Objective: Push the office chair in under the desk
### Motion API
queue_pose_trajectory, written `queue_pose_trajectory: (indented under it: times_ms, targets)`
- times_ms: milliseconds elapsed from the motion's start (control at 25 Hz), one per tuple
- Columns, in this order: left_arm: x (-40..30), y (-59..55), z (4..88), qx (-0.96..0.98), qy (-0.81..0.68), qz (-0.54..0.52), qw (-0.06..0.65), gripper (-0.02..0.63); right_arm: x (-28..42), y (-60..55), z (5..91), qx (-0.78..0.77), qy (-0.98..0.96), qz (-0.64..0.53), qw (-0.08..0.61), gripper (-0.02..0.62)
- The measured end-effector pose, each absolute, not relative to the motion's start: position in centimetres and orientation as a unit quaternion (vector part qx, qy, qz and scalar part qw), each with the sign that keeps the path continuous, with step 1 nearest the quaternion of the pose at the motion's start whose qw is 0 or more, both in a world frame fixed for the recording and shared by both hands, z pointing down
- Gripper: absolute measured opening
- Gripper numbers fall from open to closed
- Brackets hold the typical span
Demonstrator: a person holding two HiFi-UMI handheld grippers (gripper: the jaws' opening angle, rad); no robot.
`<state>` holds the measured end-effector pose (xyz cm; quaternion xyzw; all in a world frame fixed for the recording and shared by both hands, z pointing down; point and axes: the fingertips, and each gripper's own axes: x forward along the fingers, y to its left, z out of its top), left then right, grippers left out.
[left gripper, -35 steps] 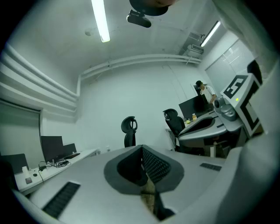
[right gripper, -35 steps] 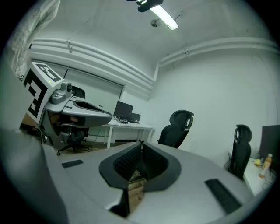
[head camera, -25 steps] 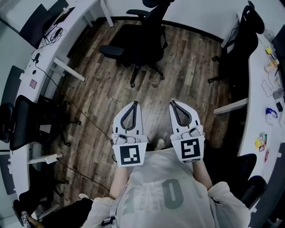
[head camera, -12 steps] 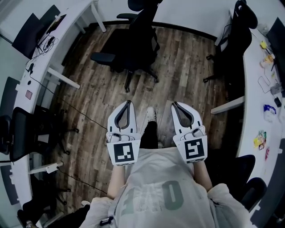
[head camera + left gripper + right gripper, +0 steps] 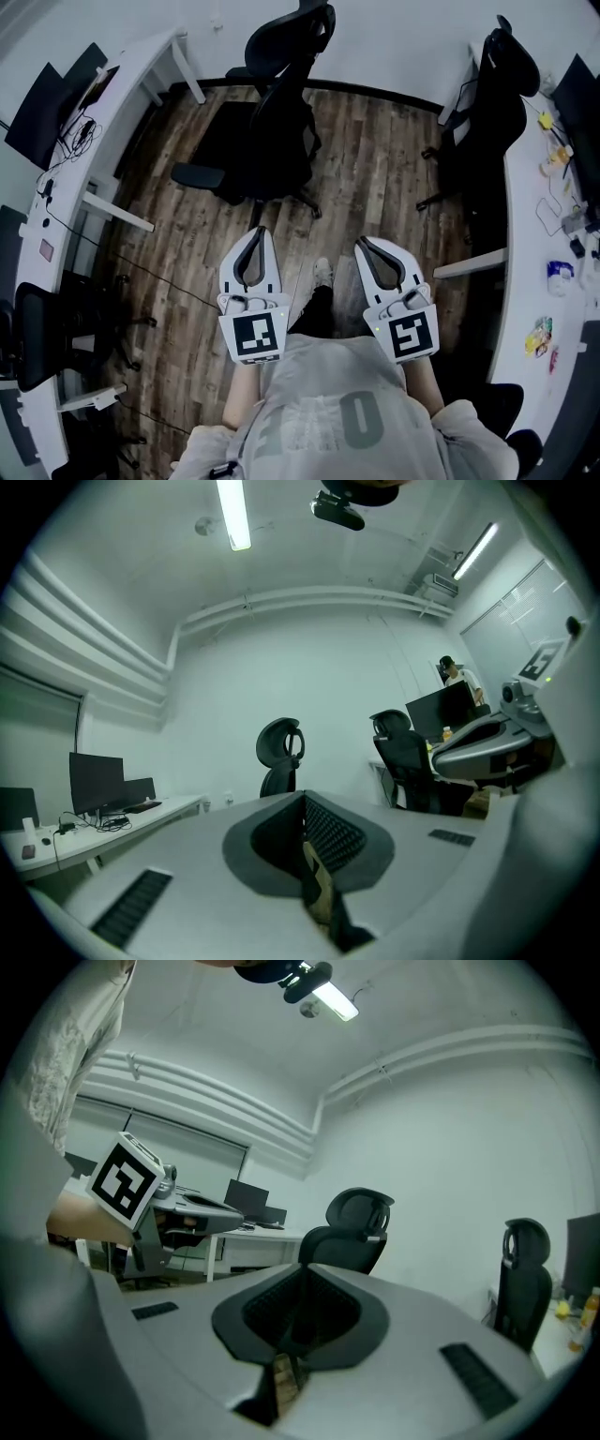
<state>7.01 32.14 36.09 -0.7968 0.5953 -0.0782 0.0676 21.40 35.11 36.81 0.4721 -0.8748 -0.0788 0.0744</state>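
Both tools are held level, side by side in front of the person's grey shirt [image 5: 337,403]. Left gripper [image 5: 256,231] has its jaws pressed together with nothing between them. Right gripper [image 5: 362,242] is likewise closed and empty.

The black mesh office chair with headrest and armrests [image 5: 270,141] stands free on the dark wood-plank floor [image 5: 375,141]. It is ahead of the jaw tips, well apart from them, and near the end of the long white desk [image 5: 131,80] at the left. Its wheeled base is mostly hidden under the seat. In the left gripper view only its headrest and upper back rise above the gripper's grey body.

A second black chair [image 5: 487,103] stands at the white desk on the right [image 5: 525,187], its seat lost in shadow.
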Motion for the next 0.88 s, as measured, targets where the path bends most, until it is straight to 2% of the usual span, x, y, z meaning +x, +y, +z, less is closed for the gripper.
queue_pose_trajectory:
  times_ms: [280,440,880]
  targets:
    - [8.0,19.6,31.5,-0.789,0.605,-0.063,0.088,0.015,21.7,21.8,34.0,0.461,-0.880,-0.096,0.067,0.029]
    - [7.6,13.2,29.7,-0.782,0.612,-0.066,0.099,0.015,20.5,14.5,31.7,0.450,-0.886,-0.102,0.040,0.029]
    - [8.3,4.4,29.6,-0.762,0.632,-0.106,0.094,0.015,20.0,4.0,31.0,0.402,-0.910,-0.092,0.042,0.029]
